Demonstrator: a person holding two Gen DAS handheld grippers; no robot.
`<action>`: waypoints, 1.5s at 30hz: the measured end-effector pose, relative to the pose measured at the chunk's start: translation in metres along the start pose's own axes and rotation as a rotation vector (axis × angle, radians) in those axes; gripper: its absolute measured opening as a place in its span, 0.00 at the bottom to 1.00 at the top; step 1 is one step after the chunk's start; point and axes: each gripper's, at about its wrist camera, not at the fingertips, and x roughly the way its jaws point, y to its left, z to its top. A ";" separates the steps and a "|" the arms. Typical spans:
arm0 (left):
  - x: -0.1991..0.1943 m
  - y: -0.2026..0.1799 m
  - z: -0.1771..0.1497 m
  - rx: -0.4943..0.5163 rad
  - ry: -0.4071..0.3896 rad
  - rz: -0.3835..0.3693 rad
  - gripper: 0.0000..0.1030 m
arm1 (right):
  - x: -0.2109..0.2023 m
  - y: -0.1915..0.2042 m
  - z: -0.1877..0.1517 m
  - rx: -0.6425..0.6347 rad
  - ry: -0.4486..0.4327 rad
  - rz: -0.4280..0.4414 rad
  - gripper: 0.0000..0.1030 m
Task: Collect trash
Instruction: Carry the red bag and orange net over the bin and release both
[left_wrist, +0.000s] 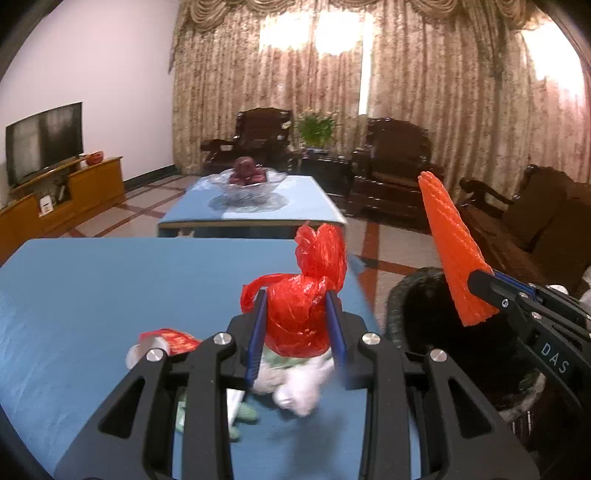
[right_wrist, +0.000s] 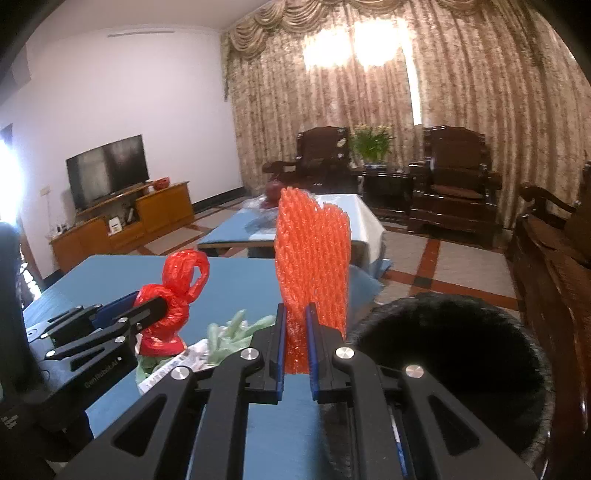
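Your left gripper pinching a red bag above the blue table, your right gripper clamped on orange foam net, black bin beside it.

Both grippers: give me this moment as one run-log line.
left gripper: shut on red plastic bag | right gripper: shut on orange foam net | black bin: open, beside table | more scraps on table

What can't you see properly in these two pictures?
- Inside of the dark round trash bin: right wrist view, all black shadow.
- White and green scraps under the red plastic bag: left wrist view, blurred, partly behind the left gripper.
- Bottom of the orange foam net sleeve: right wrist view, pinched inside the right gripper.
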 end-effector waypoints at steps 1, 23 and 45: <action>0.000 -0.007 0.001 0.003 -0.003 -0.011 0.29 | -0.005 -0.007 0.001 0.005 -0.004 -0.013 0.10; 0.072 -0.173 -0.003 0.104 0.035 -0.263 0.29 | -0.033 -0.149 -0.015 0.110 0.026 -0.252 0.10; 0.118 -0.187 -0.025 0.119 0.128 -0.302 0.76 | -0.007 -0.192 -0.061 0.150 0.160 -0.374 0.85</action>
